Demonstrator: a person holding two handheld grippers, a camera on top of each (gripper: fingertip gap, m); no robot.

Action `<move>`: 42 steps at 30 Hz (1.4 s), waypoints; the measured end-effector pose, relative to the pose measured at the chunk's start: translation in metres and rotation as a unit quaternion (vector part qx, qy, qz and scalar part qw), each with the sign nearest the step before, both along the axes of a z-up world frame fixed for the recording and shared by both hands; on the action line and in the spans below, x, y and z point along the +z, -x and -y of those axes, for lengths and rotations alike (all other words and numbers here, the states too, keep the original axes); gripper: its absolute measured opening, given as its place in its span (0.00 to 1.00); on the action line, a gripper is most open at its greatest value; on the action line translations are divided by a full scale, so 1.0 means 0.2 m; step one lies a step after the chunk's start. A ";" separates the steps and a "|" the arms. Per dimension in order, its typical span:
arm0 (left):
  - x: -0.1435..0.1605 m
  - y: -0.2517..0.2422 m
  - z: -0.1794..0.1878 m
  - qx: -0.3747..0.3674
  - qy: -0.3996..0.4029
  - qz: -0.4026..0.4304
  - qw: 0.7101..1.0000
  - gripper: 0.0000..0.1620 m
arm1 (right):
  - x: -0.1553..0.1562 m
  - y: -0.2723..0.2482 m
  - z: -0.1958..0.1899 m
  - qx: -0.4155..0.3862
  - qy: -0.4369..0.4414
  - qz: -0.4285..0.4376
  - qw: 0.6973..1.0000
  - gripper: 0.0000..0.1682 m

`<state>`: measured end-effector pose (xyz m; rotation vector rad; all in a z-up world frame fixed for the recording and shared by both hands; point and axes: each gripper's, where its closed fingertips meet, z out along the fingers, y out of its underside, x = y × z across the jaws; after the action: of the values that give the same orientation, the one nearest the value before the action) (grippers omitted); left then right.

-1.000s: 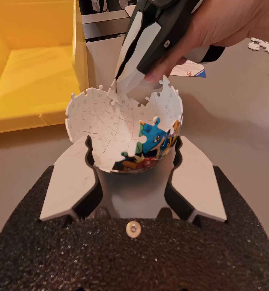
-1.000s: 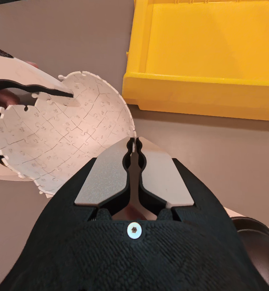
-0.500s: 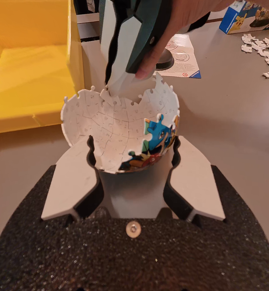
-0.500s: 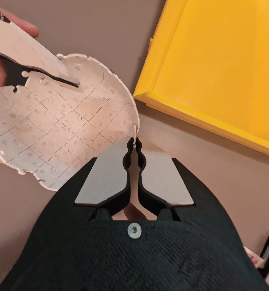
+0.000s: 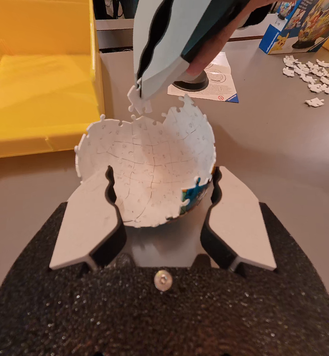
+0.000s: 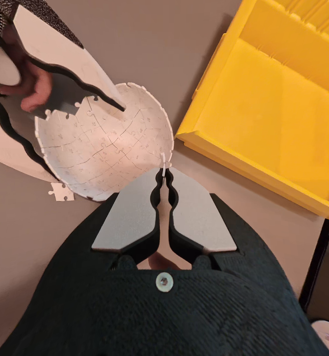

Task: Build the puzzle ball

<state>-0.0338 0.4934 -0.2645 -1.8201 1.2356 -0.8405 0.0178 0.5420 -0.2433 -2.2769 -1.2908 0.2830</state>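
Observation:
The half-built puzzle ball (image 5: 146, 169) is a white bowl of joined pieces with a coloured outside at its right. My left gripper (image 5: 161, 169) grips it across, one finger on each side. My right gripper (image 5: 140, 84) comes down from above, shut on one white puzzle piece (image 5: 138, 100), which hangs just above the bowl's far rim without touching it. In the right wrist view the right gripper (image 6: 163, 170) pinches that piece (image 6: 163, 163) edge-on beside the bowl (image 6: 105, 144). A left gripper finger (image 6: 63, 57) reaches in from the upper left.
A yellow bin (image 5: 40, 96) stands left of the bowl and shows in the right wrist view (image 6: 265, 115). At the back right lie a paper sheet (image 5: 217, 90) with a black stand (image 5: 190, 84), a puzzle box (image 5: 294, 28) and several loose pieces (image 5: 317, 77). One loose piece (image 6: 61, 194) lies by the bowl. Spacing between my two grippers at the tips: around 8 cm.
My right gripper has lifted off the bowl's far rim with the piece still in it. The bowl has turned, so less of its coloured outside shows.

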 end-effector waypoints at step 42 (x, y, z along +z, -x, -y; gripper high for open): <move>0.64 0.08 0.05 -0.028 0.003 0.387 0.922 0.01 | 0.51 0.40 0.29 0.167 -0.106 -0.264 0.944 0.05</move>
<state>-0.0501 0.4839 -0.1356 -1.2372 0.7580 -1.4145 -0.0614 0.4836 -0.1419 -1.6355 -1.3254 0.7732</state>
